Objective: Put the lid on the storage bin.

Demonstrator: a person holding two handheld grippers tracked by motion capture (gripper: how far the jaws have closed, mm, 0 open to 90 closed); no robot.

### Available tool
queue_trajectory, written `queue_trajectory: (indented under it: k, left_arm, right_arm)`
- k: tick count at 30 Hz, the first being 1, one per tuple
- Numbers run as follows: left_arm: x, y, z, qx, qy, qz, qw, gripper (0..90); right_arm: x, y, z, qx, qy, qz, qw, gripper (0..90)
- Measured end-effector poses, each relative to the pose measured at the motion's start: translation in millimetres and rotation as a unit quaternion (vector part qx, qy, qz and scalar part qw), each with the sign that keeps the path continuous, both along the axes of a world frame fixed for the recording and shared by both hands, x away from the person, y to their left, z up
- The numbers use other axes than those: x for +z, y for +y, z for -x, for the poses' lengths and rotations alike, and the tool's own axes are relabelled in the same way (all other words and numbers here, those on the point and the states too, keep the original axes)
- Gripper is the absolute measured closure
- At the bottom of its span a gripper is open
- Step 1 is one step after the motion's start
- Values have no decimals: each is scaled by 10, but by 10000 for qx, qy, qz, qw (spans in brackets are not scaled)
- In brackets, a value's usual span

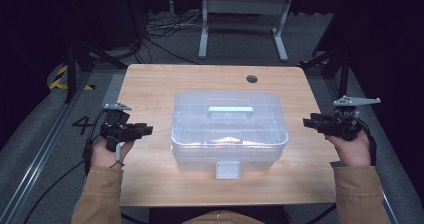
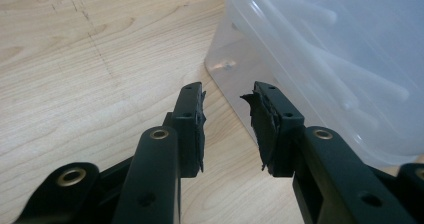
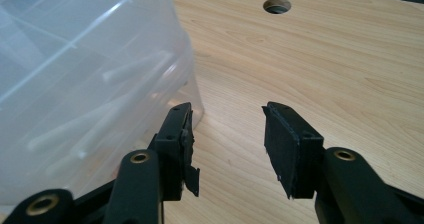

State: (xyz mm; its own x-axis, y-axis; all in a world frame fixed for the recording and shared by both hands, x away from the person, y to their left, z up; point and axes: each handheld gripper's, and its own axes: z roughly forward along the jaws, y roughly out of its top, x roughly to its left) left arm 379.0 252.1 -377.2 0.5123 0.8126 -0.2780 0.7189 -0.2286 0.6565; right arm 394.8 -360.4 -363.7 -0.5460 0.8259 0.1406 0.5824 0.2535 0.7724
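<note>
Centrally on the wooden table stands one clear plastic box, lid on, with one carry handle on top and one front latch facing the person; pale stick-like items can be made out through its walls, though their number cannot be told. The box is flanked by two grippers, one at each end, neither touching it. The left gripper is held just off the box's left end, its jaws partly open with nothing between them; in the left gripper view only bare tabletop lies in the gap. The right gripper is likewise partly open and empty, near the right end.

If the box is to be lifted or steadied, both ends would best be approached evenly and level, so that the grip is taken under the lid's rim at matching heights; an uneven squeeze could probably tilt or slide the smooth shell.

One round hole is seen in the table's far edge.
</note>
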Motion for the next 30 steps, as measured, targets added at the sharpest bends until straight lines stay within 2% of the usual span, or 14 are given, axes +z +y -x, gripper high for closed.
queue_trajectory:
  k: [4,8,12,14,17,23,30]
  left_arm:
    - [-55,5,-23,45,-50,-45,10000,641]
    - [-132,1,-47,171,-238,-241,9993,639]
    - [-204,-14,-72,232,-296,-343,9987,634]
    - [-241,-28,-83,242,-290,-383,9986,635]
    - [-291,-52,-97,239,-297,-449,9983,636]
    - [-389,-79,-134,209,-200,-503,9983,634]
    - [-483,-98,-174,183,-112,-555,9982,631]
  right_arm:
    - [-76,-37,-50,-90,23,0,10000,530]
    - [-173,-53,-108,-216,40,113,9997,501]
    - [-266,-65,-156,-282,15,73,9996,492]
    - [-303,-79,-171,-313,-41,78,9995,503]
    - [-359,-112,-203,-418,25,-5,9991,506]
    - [-513,-117,-268,-416,107,150,9990,504]
    - [-635,-140,-312,-414,148,145,9989,504]
